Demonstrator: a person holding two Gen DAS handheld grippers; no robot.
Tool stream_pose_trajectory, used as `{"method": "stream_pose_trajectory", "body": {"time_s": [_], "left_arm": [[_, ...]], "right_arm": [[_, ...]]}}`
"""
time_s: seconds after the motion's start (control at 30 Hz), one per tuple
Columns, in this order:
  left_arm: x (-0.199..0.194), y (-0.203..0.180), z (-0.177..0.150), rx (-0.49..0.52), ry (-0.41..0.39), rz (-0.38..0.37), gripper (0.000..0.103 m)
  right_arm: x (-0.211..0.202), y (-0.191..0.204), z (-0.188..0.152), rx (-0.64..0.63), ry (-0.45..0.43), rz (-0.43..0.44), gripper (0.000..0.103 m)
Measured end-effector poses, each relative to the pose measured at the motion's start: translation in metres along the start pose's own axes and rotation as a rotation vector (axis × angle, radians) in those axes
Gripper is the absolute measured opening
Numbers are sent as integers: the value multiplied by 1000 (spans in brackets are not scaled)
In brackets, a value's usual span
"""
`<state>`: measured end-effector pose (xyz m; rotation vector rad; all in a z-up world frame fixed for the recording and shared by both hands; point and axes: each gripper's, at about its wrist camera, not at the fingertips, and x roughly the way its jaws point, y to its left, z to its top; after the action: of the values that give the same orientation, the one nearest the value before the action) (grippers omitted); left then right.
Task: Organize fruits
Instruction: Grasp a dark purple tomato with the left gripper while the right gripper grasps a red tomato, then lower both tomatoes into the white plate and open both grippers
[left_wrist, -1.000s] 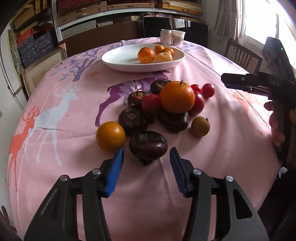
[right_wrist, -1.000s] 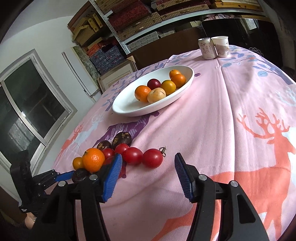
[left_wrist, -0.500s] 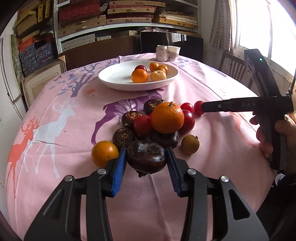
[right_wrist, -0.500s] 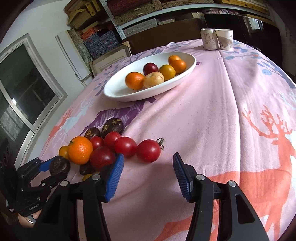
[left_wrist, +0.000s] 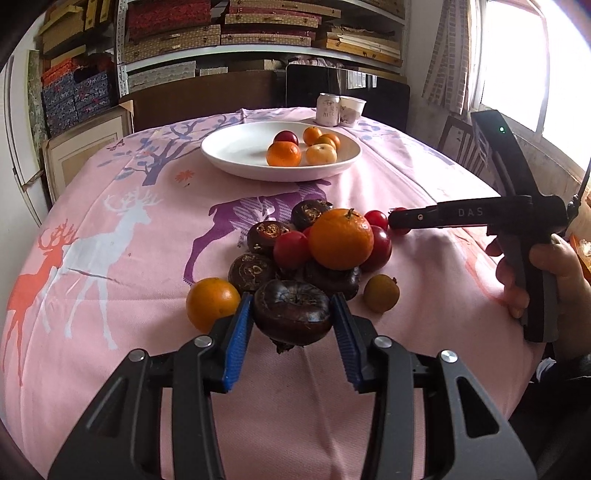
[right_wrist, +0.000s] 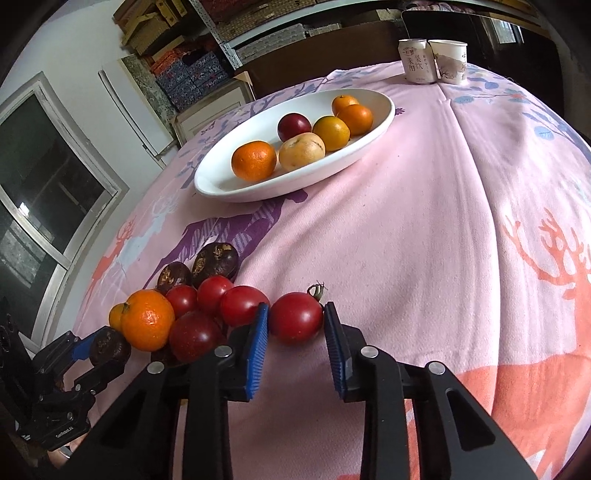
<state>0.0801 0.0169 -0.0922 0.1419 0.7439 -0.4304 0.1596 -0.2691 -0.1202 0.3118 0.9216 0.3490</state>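
- The left gripper (left_wrist: 291, 325) is clamped on a dark fruit (left_wrist: 291, 312), a blue pad tight on each side.
- That fruit is squat and wider than tall, its long axis running straight across between the pads; its dimpled top tilts up toward the camera and a stubby tip points down at the cloth (left_wrist: 110, 221).
- Its skin is glossy, ribbed, brown-purple.
- It sits at the 6 o'clock edge of the pile (left_wrist: 317, 243), with an orange (left_wrist: 210, 302) at its 9 o'clock, just beside the left pad.
- The right gripper (right_wrist: 295, 332) has closed on a red tomato (right_wrist: 295, 317), both pads against its sides.
- The tomato is round and smooth, so no long axis shows; its green stem curls out toward 1 o'clock.
- It lies at the 3 o'clock end of a row of red tomatoes, beside the pile.
- A big orange (left_wrist: 341, 239) tops the pile, over more dark fruit.
- The white dish (left_wrist: 236, 147) lies at 12 o'clock from the pile, well apart, holding oranges, a pale fruit and a dark red one.
- A can (left_wrist: 328, 109) and a cup (left_wrist: 351, 110) stand beyond the dish.
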Motion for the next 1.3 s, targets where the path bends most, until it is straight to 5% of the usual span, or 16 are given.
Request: {"method": "stream_pose_trajectory", "body": {"time_s": [0.23,0.47,0.67,0.83,0.9,1.0,1.03,1.3], "left_arm": [[-10,12,17,-56,-38,-71,42],[1,17,104,-31,-124,-59,42],[70,38,165,-63,-55,-11,42],[129,48,181,-78,45,41,42],[142,51,183,-83,68,40,49],[134,53,182,-89,44,42,84],[126,53,181,-88,16,43,88],[56,36,139,-6,-31,27,88]], "right_arm": [[-35,2,8,-8,-88,83,30],[-57,20,81,-64,-180,58,30],[-18,24,134,-53,-153,16,30],[25,18,159,-44,-113,-20,31],[36,15,163,-36,-99,-13,32],[35,14,158,-16,-98,17,41],[30,16,153,-24,-108,10,42],[-13,13,88,-13,-121,60,53]]}}
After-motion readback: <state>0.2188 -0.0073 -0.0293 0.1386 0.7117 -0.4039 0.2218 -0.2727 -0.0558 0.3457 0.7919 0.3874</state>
